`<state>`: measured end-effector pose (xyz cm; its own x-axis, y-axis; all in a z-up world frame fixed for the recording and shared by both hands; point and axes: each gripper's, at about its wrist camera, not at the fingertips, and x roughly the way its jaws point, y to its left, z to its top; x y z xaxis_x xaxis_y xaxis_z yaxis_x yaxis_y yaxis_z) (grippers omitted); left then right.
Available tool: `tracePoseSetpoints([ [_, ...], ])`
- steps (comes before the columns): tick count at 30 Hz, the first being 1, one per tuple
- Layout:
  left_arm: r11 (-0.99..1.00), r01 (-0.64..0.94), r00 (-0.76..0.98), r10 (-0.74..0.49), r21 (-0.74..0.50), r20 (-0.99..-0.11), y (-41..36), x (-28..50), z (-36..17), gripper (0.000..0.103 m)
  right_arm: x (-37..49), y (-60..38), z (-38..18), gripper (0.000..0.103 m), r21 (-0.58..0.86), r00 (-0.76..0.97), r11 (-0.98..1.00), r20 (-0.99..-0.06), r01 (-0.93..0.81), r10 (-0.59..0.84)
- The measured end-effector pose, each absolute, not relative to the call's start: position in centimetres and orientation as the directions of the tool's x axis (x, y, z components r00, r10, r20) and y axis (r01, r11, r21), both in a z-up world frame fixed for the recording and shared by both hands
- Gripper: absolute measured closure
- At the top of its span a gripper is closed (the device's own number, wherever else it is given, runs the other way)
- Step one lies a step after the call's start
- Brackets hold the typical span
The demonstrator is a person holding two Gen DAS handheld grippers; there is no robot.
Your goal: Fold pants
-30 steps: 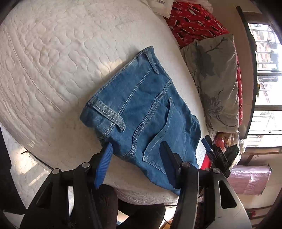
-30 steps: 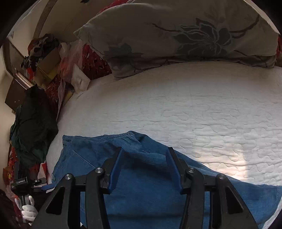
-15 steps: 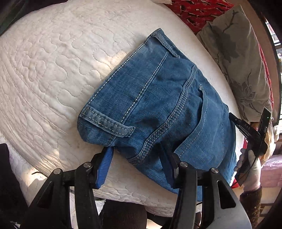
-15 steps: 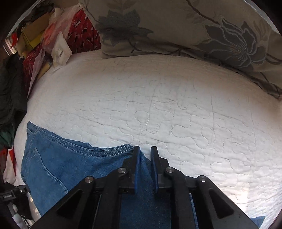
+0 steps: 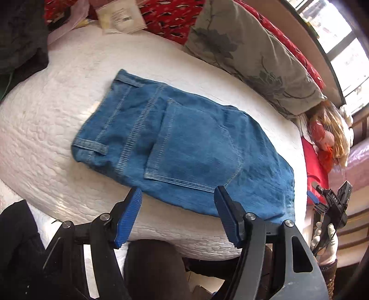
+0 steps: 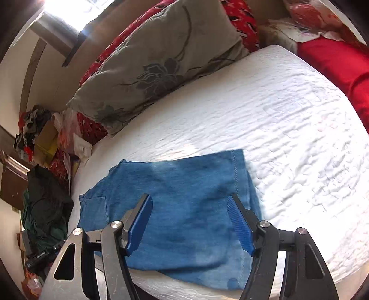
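Pants (image 5: pixel 184 147), blue denim, lie folded into a compact flat bundle on a white quilted mattress (image 5: pixel 46 129), toward its near edge. Left wrist view: back pocket faces up, waistband with a belt loop at the left end. Left gripper (image 5: pixel 177 196) hangs over the near edge of the bundle, jaws spread wide, nothing between the blue pads, not touching the cloth as far as can be told. Grey flowered pillow (image 5: pixel 249 57) lies along the far side of the mattress, apart from the pants, with red patterned cloth (image 5: pixel 175 18) behind it. Right gripper (image 5: pixel 332 203) shows small at the right edge, off the mattress; its jaw state cannot be read there.

Right wrist view: pants (image 6: pixel 184 207) sit at the near left part of the mattress (image 6: pixel 288 129). Right gripper (image 6: pixel 188 203) is above them, jaws wide apart and empty. Pillow (image 6: pixel 161 62) at the far edge. Dark clothes pile (image 6: pixel 43 205) beside the bed, left.
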<state>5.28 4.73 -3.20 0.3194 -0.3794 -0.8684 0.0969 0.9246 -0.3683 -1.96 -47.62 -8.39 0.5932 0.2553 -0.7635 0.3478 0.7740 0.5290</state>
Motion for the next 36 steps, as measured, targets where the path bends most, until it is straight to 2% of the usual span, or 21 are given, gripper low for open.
tracePoseSetpoints([
  [4, 0.910, 0.225, 0.253, -0.399, -0.348, -0.881, -2.8, 6.1, -2.4, 0.039, -8.7, -49.5, -12.9, 0.032, 0.602, 0.586, 0.658, -0.757, 0.452, 0.289],
  [10, 0.880, 0.373, 0.167, -0.374, -0.293, -0.912, -12.2, 6.1, -1.3, 0.039, -12.5, -48.4, -18.4, 0.031, 0.741, 0.648, 0.444, -0.664, 0.504, 0.373],
  [16, 0.844, 0.506, 0.144, -0.286, -0.178, -0.947, -20.5, 7.5, -0.7, 0.038, -10.7, -46.9, -19.0, 0.030, 0.851, 0.756, 0.335, -0.518, 0.405, 0.401],
  [23, 0.761, 0.645, 0.147, -0.209, -0.067, -0.967, -31.0, 11.2, -1.5, 0.038, -10.8, -45.6, -20.4, 0.030, 0.867, 0.808, 0.367, -0.467, 0.337, 0.359],
  [25, 0.723, 0.691, 0.161, -0.181, -0.020, -0.970, -34.1, 12.2, -2.5, 0.038, -10.5, -45.2, -20.2, 0.027, 0.859, 0.811, 0.395, -0.469, 0.325, 0.351],
  [29, 0.589, 0.808, 0.053, -0.109, -0.022, -0.993, -39.9, 13.6, -6.1, 0.038, -9.1, -44.7, -19.7, 0.003, 0.864, 0.803, 0.419, -0.448, 0.277, 0.393],
  [30, 0.563, 0.826, 0.018, -0.090, -0.036, -0.996, -40.9, 13.9, -7.0, 0.038, -8.6, -44.4, -19.5, 0.000, 0.865, 0.798, 0.429, -0.443, 0.261, 0.409],
  [33, 0.458, 0.885, -0.073, -0.028, -0.078, -0.997, -43.5, 14.2, -9.6, 0.038, -7.5, -43.8, -19.2, 0.000, 0.841, 0.770, 0.472, -0.480, 0.266, 0.420],
  [36, 0.344, 0.937, -0.084, 0.034, -0.067, -0.996, -45.1, 14.1, -11.3, 0.038, -7.2, -43.8, -19.5, 0.000, 0.863, 0.780, 0.442, -0.445, 0.244, 0.439],
])
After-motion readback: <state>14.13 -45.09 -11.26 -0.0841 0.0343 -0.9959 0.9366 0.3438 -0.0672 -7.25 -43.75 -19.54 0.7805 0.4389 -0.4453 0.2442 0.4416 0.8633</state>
